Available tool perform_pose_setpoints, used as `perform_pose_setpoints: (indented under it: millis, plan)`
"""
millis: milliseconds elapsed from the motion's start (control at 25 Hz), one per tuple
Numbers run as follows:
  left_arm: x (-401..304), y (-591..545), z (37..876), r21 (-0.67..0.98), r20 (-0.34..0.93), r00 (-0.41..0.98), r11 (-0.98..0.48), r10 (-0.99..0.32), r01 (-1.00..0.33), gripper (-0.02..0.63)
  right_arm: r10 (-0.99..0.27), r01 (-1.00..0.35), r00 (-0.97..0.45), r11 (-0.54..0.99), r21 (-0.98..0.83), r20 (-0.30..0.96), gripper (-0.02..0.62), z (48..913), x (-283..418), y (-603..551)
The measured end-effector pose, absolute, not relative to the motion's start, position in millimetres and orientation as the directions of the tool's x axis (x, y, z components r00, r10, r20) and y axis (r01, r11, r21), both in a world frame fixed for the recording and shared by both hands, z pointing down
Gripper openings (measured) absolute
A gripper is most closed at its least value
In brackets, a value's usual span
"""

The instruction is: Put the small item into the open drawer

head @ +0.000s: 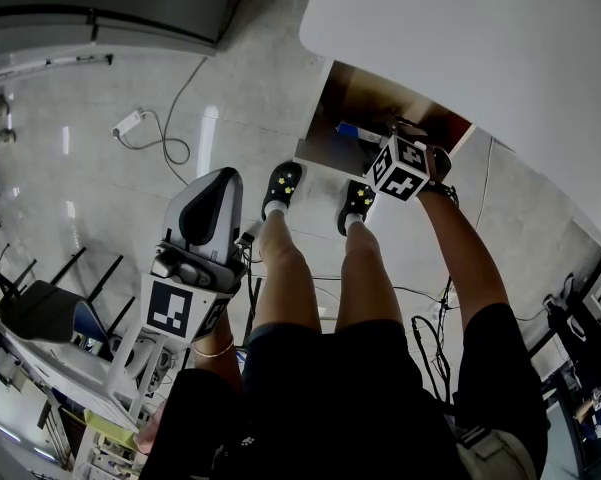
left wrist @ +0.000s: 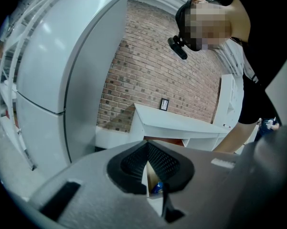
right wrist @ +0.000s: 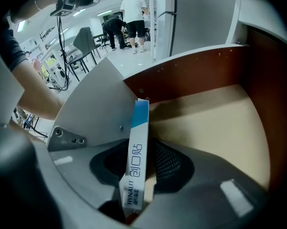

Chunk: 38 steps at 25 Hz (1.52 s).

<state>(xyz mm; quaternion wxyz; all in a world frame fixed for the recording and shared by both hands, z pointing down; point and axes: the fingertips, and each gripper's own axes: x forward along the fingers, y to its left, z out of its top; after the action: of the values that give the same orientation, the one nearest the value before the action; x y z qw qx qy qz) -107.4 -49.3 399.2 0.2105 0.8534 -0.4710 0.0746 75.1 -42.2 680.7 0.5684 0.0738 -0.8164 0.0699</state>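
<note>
the right gripper (right wrist: 150, 149) hangs steeply nose-down over the open drawer (right wrist: 219, 123), with its tips inside the drawer's red-brown walls and above its pale wooden floor. its jaws stand apart. the small box (right wrist: 137, 151) is between them: a thin white carton with a blue end, set on its narrow edge and tilted a little. it leans on the pad on the side of the drawer's pale grey panel, and a sliver of drawer floor shows between it and the other pad, so the pads do not pinch it. its blue end points down into the drawer, close to the corner where the grey panel meets the back wall. whether that end touches the floor cannot be told.

in the head view the drawer sits pulled out from under a white desk (head: 460, 38), just beyond the person's black shoes (head: 282, 183).

the left gripper (left wrist: 147, 163) is well back from the drawer, beside the person's left knee and aimed roughly level toward it. its pads meet at the tips with nothing held. only a thin slit stays open behind the tips, and a bit of the drawer shows through it.
</note>
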Motion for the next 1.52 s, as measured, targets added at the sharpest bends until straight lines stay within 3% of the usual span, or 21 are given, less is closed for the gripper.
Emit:
perform_pose_setpoints:
  millis: [440, 840, 1120, 1520]
  plan:
    - [-106.2, -51.3, 394.5, 0.29, 0.325, 0.547, -0.469, -0.771, -0.834, 0.002, -0.061, -0.3, -0.374, 0.952, -0.059, 0.925, 0.109, 665.7, 82.9, -57.3]
    - [-105.4, -50.5, 396.3, 0.293, 0.332, 0.548, -0.469, -0.768, -0.833, 0.002, -0.039, -0.261, -0.377, 0.963, -0.066, 0.925, 0.106, 667.1, 76.5, -53.6]
    - [-106.8, -48.5, 393.7, 0.29, 0.323, 0.551, -0.473, -0.77, -0.832, 0.003, -0.05, -0.259, -0.376, 0.965, -0.053, 0.925, 0.166, 664.0, 75.2, -50.5]
    - [-106.1, -44.0, 389.9, 0.28, 0.321, 0.552, -0.48, -0.769, -0.832, 0.002, -0.069, -0.284, -0.377, 0.958, -0.044, 0.923, 0.137, 660.5, 77.2, -52.6]
